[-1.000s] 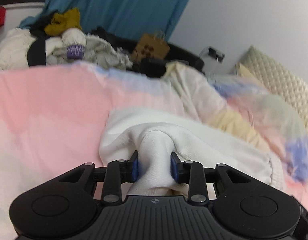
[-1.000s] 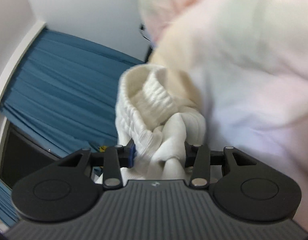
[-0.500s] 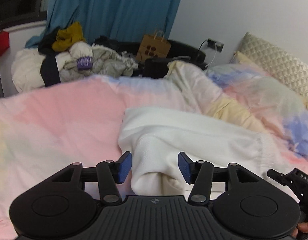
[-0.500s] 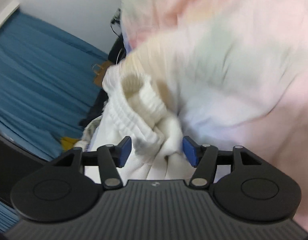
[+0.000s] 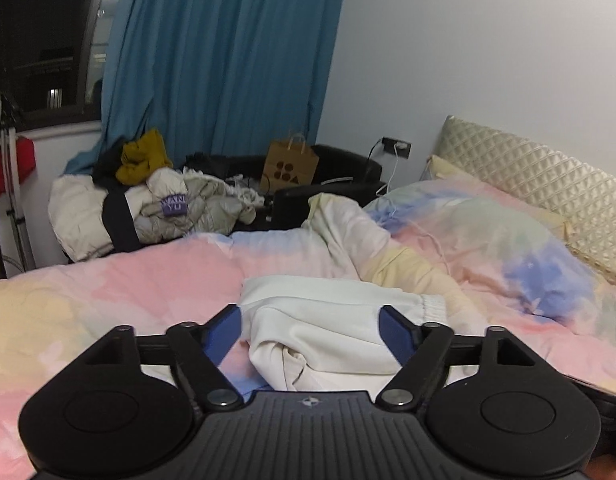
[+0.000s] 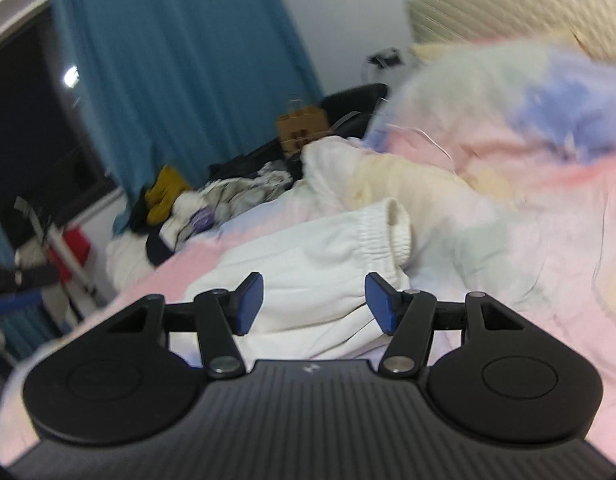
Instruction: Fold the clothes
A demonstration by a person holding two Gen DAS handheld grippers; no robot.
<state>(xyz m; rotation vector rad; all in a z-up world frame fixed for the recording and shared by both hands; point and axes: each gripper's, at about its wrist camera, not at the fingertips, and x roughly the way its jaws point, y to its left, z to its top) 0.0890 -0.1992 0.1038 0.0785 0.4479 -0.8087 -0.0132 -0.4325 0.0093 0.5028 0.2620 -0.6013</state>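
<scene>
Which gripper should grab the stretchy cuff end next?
Probably right: the right hand-held gripper is open, with the cuff just beyond it. The left one faces the other end.

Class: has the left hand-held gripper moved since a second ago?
Yes. The left hand-held gripper let go and backed away from the white garment, lying on the bedspread.

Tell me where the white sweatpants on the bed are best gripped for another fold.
Probably the ribbed elastic cuff of the white sweatpants: it stands up off the pastel duvet as a thick rolled edge. Come from the near side with the right gripper, whose open jaws already face it.
</scene>
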